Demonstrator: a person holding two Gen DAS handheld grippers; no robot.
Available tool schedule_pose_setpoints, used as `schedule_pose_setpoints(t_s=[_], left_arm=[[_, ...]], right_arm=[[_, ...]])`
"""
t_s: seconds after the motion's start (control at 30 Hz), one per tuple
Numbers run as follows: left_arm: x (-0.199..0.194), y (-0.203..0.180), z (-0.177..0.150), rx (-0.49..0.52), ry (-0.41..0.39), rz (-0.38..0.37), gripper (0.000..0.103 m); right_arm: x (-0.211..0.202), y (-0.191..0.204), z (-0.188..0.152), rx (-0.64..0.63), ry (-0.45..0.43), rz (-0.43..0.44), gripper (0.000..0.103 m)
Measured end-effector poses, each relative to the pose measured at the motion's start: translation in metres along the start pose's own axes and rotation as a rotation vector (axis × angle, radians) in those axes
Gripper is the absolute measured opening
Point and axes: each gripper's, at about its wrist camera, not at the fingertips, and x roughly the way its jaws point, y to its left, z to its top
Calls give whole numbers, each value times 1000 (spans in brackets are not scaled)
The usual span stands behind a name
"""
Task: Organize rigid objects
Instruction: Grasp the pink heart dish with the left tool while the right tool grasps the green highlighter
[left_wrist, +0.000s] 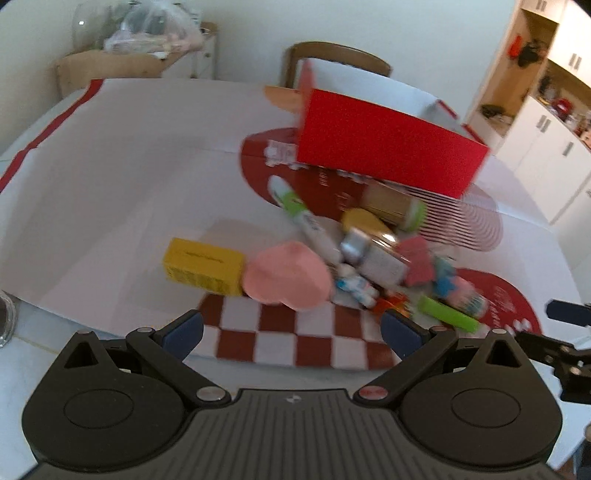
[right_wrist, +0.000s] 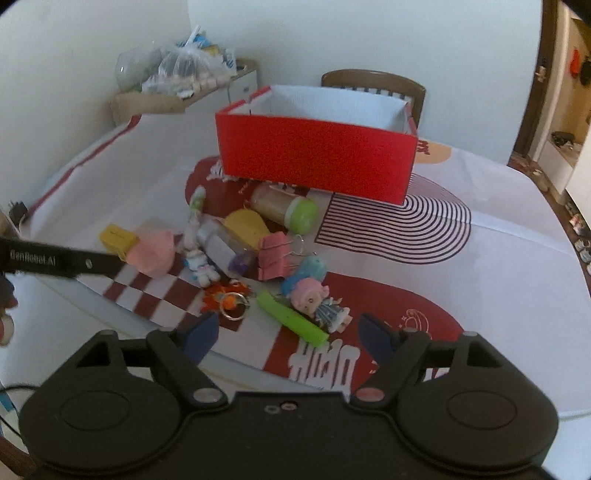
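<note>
A red open box (right_wrist: 317, 158) with a white inside stands at the back of the table; it also shows in the left wrist view (left_wrist: 384, 151). In front of it lies a heap of small things: a yellow box (left_wrist: 203, 266) (right_wrist: 117, 236), a pink heart-shaped piece (left_wrist: 286, 275) (right_wrist: 155, 251), a jar with a green cap (right_wrist: 286, 208), pink binder clips (right_wrist: 275, 254), a pink-haired doll (right_wrist: 319, 302), a green stick (right_wrist: 291, 323) and an orange keyring (right_wrist: 229, 301). My left gripper (left_wrist: 291, 332) is open and empty before the heart. My right gripper (right_wrist: 288, 334) is open and empty, near the doll.
A red and white patterned cloth (right_wrist: 480, 258) covers the table. A wooden chair (right_wrist: 373, 83) stands behind the box. A side shelf with plastic bags (right_wrist: 184, 70) is at the back left. A glass (left_wrist: 5, 321) sits at the table's left edge. The other gripper's arm (right_wrist: 55, 260) crosses the left side.
</note>
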Motion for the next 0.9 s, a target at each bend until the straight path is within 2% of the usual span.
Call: schedule_pose_setpoints(t_s=[0.07, 0.27, 0.4, 0.53, 0.63, 0.73, 0.9], left_arm=[[8, 2, 5, -10, 2, 8, 103], [34, -9, 6, 41, 15, -13, 102], [54, -9, 5, 9, 47, -17, 102], [66, -7, 4, -14, 66, -13, 102], [70, -10, 5, -8, 64, -9, 99], [74, -11, 9, -13, 63, 2, 99], [81, -13, 13, -15, 62, 12, 94]], right_arm=[[13, -5, 2, -23, 24, 15, 81], [46, -11, 6, -102, 83, 57, 76], [59, -15, 8, -132, 104, 69, 73], [67, -19, 10, -153, 121, 83, 67], [68, -21, 12, -156, 129, 93, 57], [67, -17, 11, -171, 137, 152, 54], [84, -7, 7, -227, 171, 152, 47]])
